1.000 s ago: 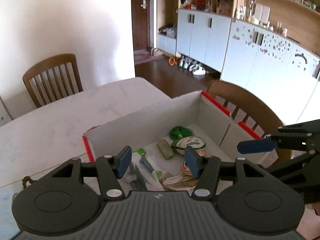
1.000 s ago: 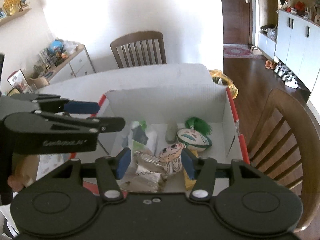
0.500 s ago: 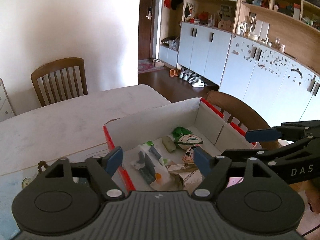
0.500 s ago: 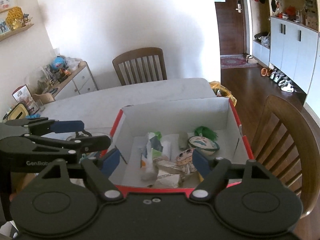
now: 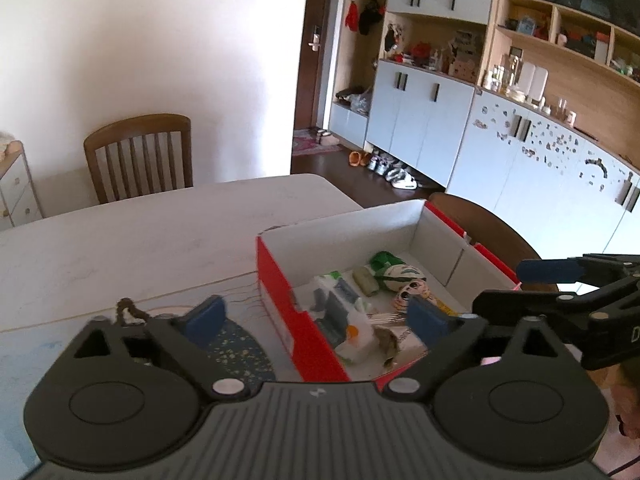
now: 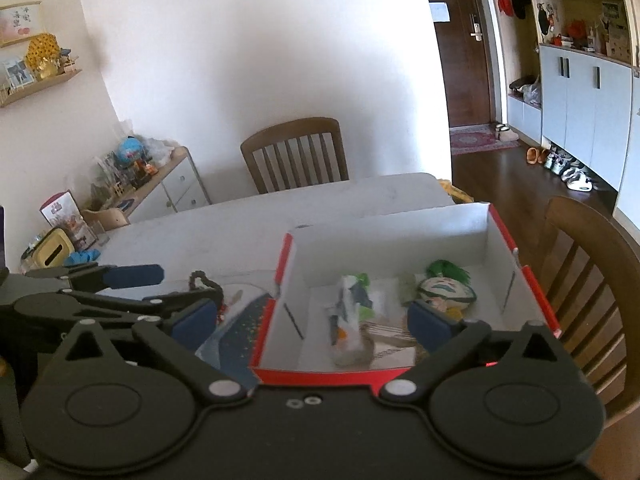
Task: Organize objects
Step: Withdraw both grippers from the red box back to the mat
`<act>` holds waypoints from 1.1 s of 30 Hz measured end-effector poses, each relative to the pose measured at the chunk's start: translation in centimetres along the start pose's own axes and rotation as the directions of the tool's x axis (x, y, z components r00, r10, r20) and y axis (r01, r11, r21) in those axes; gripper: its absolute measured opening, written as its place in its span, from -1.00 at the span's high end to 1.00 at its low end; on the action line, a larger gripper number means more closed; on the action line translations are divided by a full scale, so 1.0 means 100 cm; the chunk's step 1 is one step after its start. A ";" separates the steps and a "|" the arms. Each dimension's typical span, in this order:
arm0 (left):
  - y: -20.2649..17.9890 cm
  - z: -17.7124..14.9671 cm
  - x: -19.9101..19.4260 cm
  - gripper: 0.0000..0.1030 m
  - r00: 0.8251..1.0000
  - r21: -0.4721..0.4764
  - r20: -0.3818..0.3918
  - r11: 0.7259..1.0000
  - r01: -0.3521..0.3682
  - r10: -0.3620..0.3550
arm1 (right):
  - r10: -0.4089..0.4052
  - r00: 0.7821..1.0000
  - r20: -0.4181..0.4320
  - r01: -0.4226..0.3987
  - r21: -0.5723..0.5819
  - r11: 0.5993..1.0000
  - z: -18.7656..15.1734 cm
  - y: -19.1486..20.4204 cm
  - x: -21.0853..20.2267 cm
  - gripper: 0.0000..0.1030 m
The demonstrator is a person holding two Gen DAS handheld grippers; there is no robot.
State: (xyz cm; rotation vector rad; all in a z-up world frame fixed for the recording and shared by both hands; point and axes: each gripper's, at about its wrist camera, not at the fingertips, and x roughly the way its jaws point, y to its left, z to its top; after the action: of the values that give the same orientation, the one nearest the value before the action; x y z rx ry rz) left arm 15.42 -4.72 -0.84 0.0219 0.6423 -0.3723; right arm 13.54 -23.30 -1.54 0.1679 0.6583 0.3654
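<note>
A red-and-white cardboard box [image 5: 276, 276] [image 6: 400, 228] sits on the white table. It holds a green-and-white pouch [image 5: 340, 300] [image 6: 352, 304], a patterned oval toy [image 5: 402, 272] [image 6: 446, 294], a green tuft [image 6: 446, 270], a small face figure [image 5: 412, 292] and paper packets. My left gripper [image 5: 316, 318] is open and empty above the box's near left corner. My right gripper [image 6: 312, 322] is open and empty above the box's near edge. Each gripper shows in the other's view.
A dark blue speckled item [image 5: 236, 344] [image 6: 240, 324] and a brown cord [image 5: 128, 308] [image 6: 204, 280] lie left of the box. Wooden chairs stand at the far side [image 5: 140, 156] and right of the table [image 6: 592, 280]. A yellow box [image 6: 52, 252] sits far left.
Both grippers have pulled back and up from inside the box and opened wider. The box now lies farther ahead and lower in both views.
</note>
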 end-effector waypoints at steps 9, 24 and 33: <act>0.034 -0.008 -0.017 -1.00 0.999 -0.008 0.032 1.000 -0.005 0.005 | -0.016 1.000 0.011 0.017 -0.033 0.999 -0.005 0.040 0.005 -0.98; 0.125 -0.038 -0.039 -1.00 0.995 -0.073 0.028 0.993 -0.096 0.098 | -0.013 0.999 -0.046 0.011 -0.058 0.998 -0.013 0.104 0.052 -0.97; 0.171 -0.063 -0.025 -1.00 0.986 -0.068 -0.012 0.983 -0.168 0.168 | -0.027 0.993 -0.114 0.016 -0.094 0.995 -0.013 0.138 0.094 -0.94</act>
State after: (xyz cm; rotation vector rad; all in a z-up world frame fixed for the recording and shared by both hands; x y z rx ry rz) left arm 15.81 12.91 -5.97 0.0115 0.6536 -0.1868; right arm 15.77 -6.95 -4.24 0.0509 0.7549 0.3860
